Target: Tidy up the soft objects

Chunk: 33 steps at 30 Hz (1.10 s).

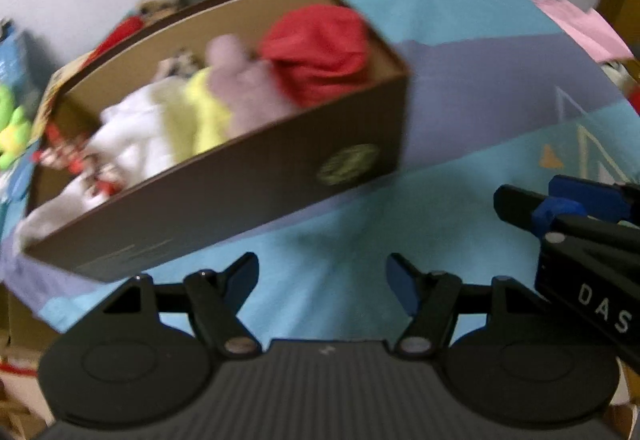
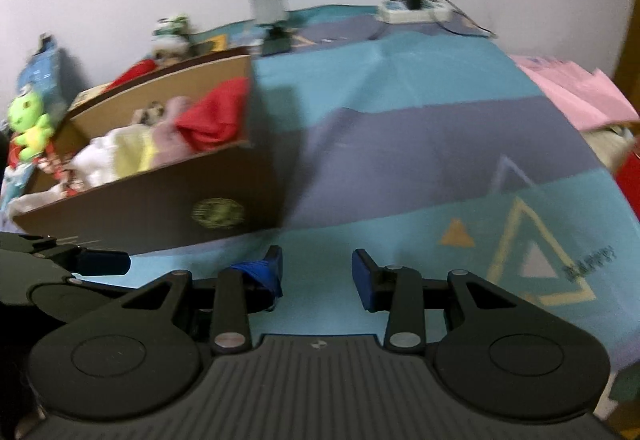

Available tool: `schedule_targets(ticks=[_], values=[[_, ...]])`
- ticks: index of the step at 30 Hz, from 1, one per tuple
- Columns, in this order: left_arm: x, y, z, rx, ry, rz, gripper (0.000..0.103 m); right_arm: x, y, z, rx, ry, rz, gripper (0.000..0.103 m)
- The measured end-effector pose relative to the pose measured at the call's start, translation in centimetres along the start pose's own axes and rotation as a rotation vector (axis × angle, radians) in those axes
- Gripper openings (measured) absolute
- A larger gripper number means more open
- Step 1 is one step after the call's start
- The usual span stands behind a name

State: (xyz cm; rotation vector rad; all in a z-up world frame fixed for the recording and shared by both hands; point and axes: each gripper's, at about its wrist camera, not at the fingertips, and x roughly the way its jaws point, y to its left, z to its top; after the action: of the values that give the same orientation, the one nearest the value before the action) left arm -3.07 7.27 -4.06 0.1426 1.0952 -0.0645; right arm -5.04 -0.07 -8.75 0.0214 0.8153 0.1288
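Observation:
A brown cardboard box (image 1: 248,179) stands on the blue patterned cloth and holds soft things: a red cloth (image 1: 320,51), a pink plush (image 1: 248,91), a yellow cloth (image 1: 200,115) and white cloth (image 1: 132,135). The box shows in the right wrist view (image 2: 160,199) at the left. My left gripper (image 1: 322,286) is open and empty, just in front of the box. My right gripper (image 2: 316,274) is open and empty over the cloth, to the right of the box. It also shows in the left wrist view (image 1: 532,205) at the right edge.
A green plush (image 2: 30,123) sits left of the box. A small lamp (image 2: 272,19) and a power strip (image 2: 414,11) stand at the back by the wall. Pink fabric (image 2: 572,87) lies at the right. The blue cloth (image 2: 420,143) spreads right of the box.

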Motion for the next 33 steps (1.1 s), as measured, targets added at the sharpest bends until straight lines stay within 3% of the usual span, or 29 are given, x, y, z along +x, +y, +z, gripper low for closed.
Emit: schedule_targets(ticks=[12, 18, 25, 33], values=[[2.1, -9.3, 3.6, 0.188, 0.001, -0.105, 0.069, -0.6, -8.1, -0.2, 0.143, 0.021, -0.188, 0.022], [2.9, -12.5, 5.5, 0.226, -0.023, -0.119, 0.069, -0.9, -11.9, -0.2, 0.204, 0.025, -0.243, 0.022], [2.7, -13.7, 8.3, 0.178, -0.073, -0.06, 0.069, 0.0, -14.5, 1.5, 0.217, -0.007, -0.241, 0.022], [1.2, -11.1, 11.3, 0.023, -0.167, 0.068, 0.069, 1.2, -14.8, 5.2, 0.146, -0.098, -0.154, 0.022]])
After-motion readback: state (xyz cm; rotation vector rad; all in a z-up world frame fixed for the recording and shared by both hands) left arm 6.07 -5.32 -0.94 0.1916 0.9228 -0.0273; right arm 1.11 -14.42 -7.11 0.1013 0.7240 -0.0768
